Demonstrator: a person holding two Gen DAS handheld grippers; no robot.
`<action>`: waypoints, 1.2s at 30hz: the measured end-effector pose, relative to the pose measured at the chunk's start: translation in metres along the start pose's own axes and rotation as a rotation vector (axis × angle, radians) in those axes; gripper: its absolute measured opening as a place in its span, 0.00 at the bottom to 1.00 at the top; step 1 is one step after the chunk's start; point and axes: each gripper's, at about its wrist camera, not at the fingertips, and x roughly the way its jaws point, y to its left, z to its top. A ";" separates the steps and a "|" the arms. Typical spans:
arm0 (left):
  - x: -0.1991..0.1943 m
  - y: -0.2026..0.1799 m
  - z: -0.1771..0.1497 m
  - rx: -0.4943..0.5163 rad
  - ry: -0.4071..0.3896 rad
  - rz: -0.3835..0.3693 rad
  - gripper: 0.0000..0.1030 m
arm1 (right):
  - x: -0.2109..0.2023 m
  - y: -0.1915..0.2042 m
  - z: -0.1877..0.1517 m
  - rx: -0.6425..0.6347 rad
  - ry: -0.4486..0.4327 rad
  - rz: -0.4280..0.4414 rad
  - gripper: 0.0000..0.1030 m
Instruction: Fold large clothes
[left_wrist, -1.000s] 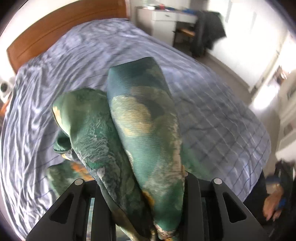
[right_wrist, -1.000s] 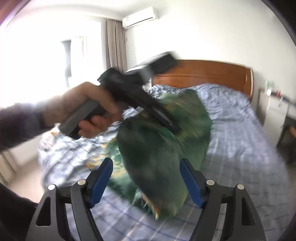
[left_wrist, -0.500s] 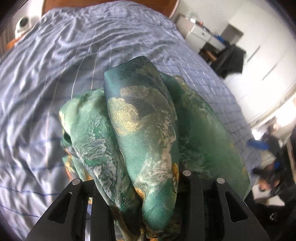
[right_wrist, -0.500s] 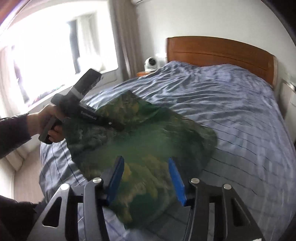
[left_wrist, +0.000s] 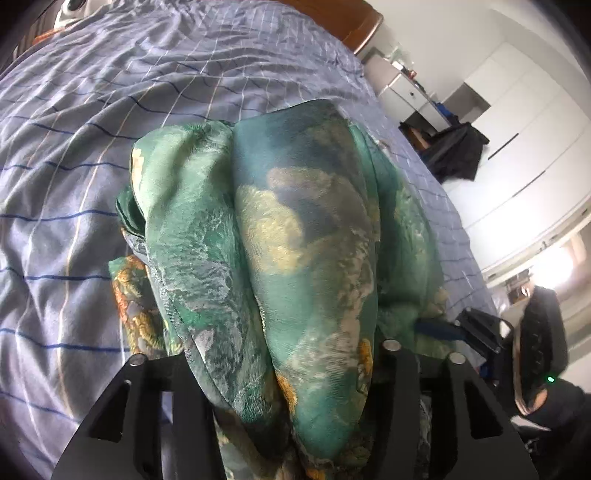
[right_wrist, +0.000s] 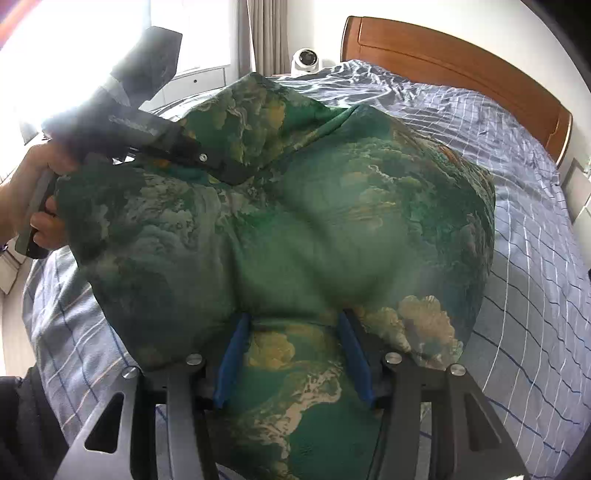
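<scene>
Bed (right_wrist: 524, 192) with blue checked sheet; wooden headboard (right_wrist: 461, 62) at far end. White security camera (right_wrist: 306, 59) left of headboard, beside grey curtain (right_wrist: 266, 33). White drawer unit (left_wrist: 402, 92), dark garment (left_wrist: 456, 147) and white wardrobe (left_wrist: 524, 140) far right.

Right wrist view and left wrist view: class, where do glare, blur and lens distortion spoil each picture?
Right wrist view: window glare washes out the upper left around the left gripper, and the middle of the green garment is smeared. Left wrist view: the garment is fairly sharp; glare burns the right edge, and the fisheye bends the bedsheet lines.
</scene>
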 end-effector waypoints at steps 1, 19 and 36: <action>-0.005 -0.004 0.001 0.015 0.003 0.005 0.53 | -0.001 -0.002 0.000 0.003 0.005 0.010 0.52; -0.002 0.026 -0.008 -0.028 0.026 -0.015 0.54 | -0.041 -0.015 0.087 0.075 -0.003 0.046 0.52; 0.020 0.040 -0.010 -0.035 0.020 0.017 0.56 | 0.070 -0.064 0.139 0.251 0.239 0.058 0.52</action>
